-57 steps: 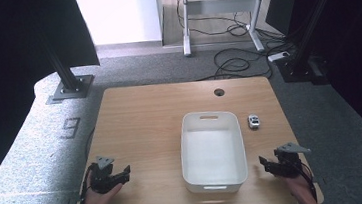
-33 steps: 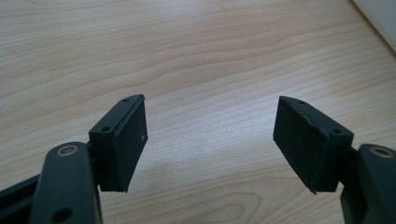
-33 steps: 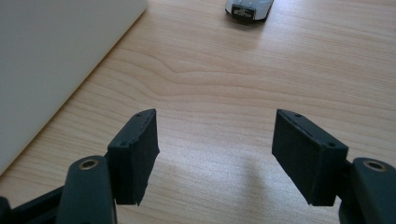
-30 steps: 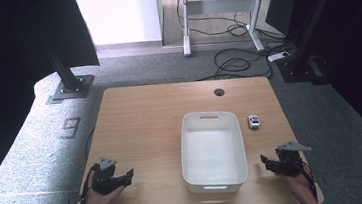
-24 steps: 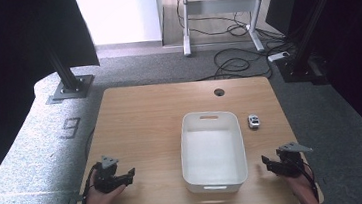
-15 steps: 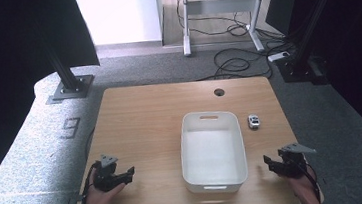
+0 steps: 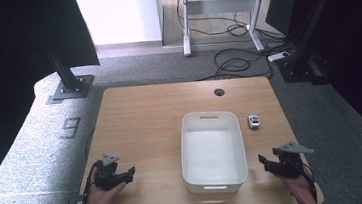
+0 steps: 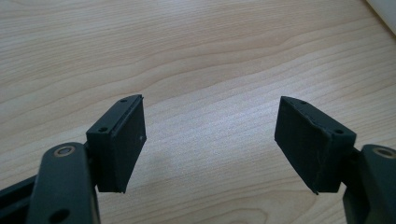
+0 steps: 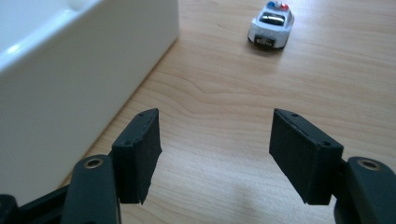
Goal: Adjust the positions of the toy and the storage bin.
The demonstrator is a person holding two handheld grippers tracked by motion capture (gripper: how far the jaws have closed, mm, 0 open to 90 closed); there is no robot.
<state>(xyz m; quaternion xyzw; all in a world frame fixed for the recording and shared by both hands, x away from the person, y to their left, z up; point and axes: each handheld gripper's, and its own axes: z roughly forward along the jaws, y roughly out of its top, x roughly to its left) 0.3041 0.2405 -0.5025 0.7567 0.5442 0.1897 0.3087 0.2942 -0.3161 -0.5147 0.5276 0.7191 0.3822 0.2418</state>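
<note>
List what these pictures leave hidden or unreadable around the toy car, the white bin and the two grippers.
- Toy car: its front and far side face away in the right gripper view; too small for detail in the high view.
- White bin: cut off by the left and top edges in the right gripper view, so its floor stays hidden there.
- Left gripper and right gripper: jaw gaps too small to judge in the high view.

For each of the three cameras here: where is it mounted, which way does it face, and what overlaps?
High view: above the near table edge, facing forward and down; both hands, left gripper, right gripper.
Left gripper view: on that gripper, over bare table; open jaws.
Right gripper view: on that gripper, toward the toy police car; open jaws.
Shared: right and high views show the white bin and car.
</note>
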